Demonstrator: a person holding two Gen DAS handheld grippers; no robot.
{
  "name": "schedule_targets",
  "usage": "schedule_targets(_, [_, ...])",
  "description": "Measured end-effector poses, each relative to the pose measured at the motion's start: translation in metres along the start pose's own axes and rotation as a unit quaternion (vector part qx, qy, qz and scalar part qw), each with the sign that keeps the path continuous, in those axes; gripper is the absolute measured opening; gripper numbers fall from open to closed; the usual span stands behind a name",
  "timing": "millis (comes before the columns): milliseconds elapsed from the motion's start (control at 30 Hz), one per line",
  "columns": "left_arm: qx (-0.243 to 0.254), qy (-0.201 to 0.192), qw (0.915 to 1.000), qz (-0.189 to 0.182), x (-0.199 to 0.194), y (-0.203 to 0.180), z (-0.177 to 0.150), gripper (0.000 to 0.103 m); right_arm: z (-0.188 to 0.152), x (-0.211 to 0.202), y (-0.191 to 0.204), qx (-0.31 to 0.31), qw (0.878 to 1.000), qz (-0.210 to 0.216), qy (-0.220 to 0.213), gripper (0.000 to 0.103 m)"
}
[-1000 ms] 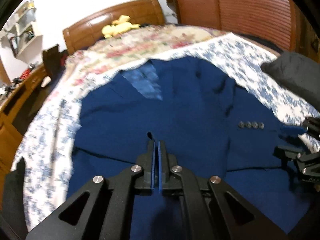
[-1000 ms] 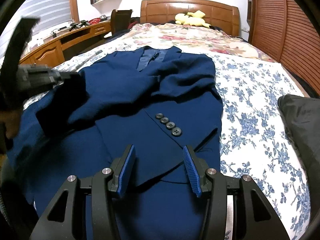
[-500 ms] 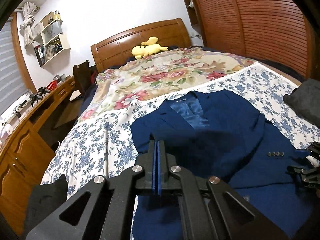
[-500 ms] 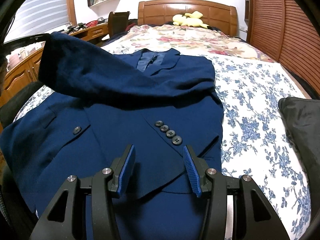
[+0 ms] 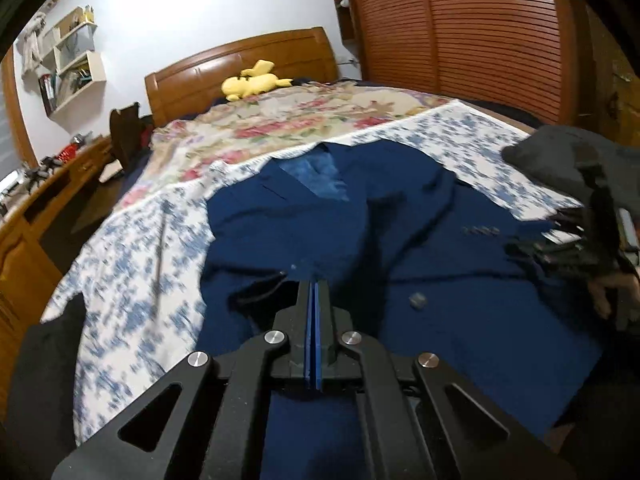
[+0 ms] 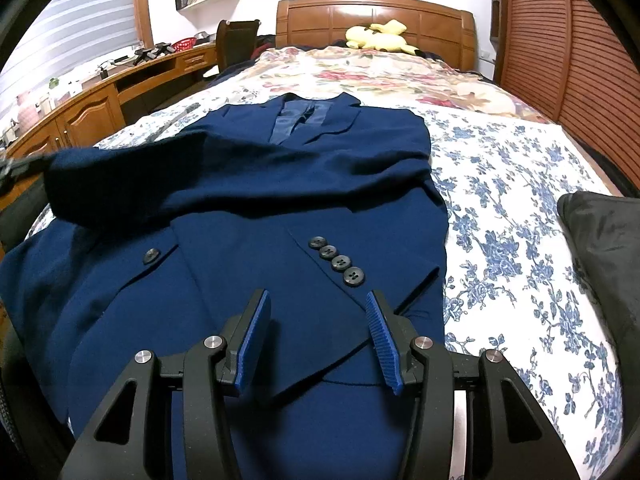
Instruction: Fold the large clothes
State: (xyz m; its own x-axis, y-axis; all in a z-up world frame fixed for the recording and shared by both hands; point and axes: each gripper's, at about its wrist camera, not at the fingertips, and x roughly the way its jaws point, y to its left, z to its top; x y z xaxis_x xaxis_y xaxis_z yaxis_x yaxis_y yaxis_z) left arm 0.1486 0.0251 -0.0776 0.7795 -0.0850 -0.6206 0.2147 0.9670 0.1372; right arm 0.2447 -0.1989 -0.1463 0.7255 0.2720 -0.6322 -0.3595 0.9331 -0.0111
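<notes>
A navy blue suit jacket (image 6: 280,216) lies front-up on the bed, collar toward the headboard; it also shows in the left wrist view (image 5: 360,232). One sleeve with several dark cuff buttons (image 6: 336,260) is folded across the front. My left gripper (image 5: 314,292) is shut on the end of the other sleeve (image 6: 100,188), held up over the jacket's left side. My right gripper (image 6: 316,308) is open and empty, just above the hem near the cuff buttons. It shows at the right edge of the left wrist view (image 5: 560,236).
The bed has a blue floral sheet (image 6: 520,240) and a flowered quilt (image 6: 360,76) near the wooden headboard (image 6: 376,16), with a yellow plush toy (image 6: 376,38). A dark garment (image 6: 604,248) lies at the right. A wooden desk (image 6: 92,108) runs along the left.
My left gripper, still shut on the sleeve, lifted it up and to the left, then came back down lower over the jacket. The right gripper has stayed open in place.
</notes>
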Motion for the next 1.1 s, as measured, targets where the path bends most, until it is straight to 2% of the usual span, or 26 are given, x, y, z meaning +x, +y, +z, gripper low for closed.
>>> schedule_targets(133, [-0.001, 0.008, 0.9997, -0.021, -0.008, -0.013, -0.018, 0.001, -0.001, 0.000, 0.001, -0.004, 1.000, -0.001, 0.001, 0.051])
schedule_targets(233, [0.003, 0.016, 0.9996, -0.023, -0.011, -0.020, -0.029, 0.001, -0.001, 0.002, 0.001, -0.005, 1.000, -0.002, 0.003, 0.051])
schedule_targets(500, [-0.027, 0.002, 0.9991, -0.032, -0.027, -0.008, -0.037, 0.003, -0.002, 0.005, 0.004, -0.012, 1.000, -0.003, 0.006, 0.051])
schedule_targets(567, [-0.029, 0.004, 0.9991, -0.030, -0.024, -0.003, -0.038, 0.018, -0.003, 0.006, 0.004, -0.013, 1.000, -0.003, 0.007, 0.051])
schedule_targets(600, [-0.031, 0.005, 0.9991, -0.028, -0.023, -0.001, -0.038, 0.038, -0.002, 0.006, 0.005, -0.013, 1.000, -0.003, 0.008, 0.051])
schedule_targets(633, [-0.036, 0.003, 0.9990, -0.027, -0.022, 0.001, -0.040, 0.051, -0.002, 0.006, 0.005, -0.013, 1.000, -0.002, 0.007, 0.051])
schedule_targets(700, [-0.048, 0.001, 0.9984, -0.029, -0.018, 0.007, -0.043, 0.058, -0.002, 0.006, 0.006, -0.013, 1.000, -0.001, 0.006, 0.051])
schedule_targets(833, [-0.054, 0.011, 0.9985, -0.008, -0.005, 0.014, -0.051, 0.058, -0.003, 0.006, 0.006, -0.013, 1.000, 0.002, 0.005, 0.051])
schedule_targets(1100, [-0.064, 0.049, 0.9967, 0.009, 0.024, 0.026, -0.066, 0.058, 0.004, 0.007, 0.017, -0.015, 1.000, 0.018, -0.004, 0.051])
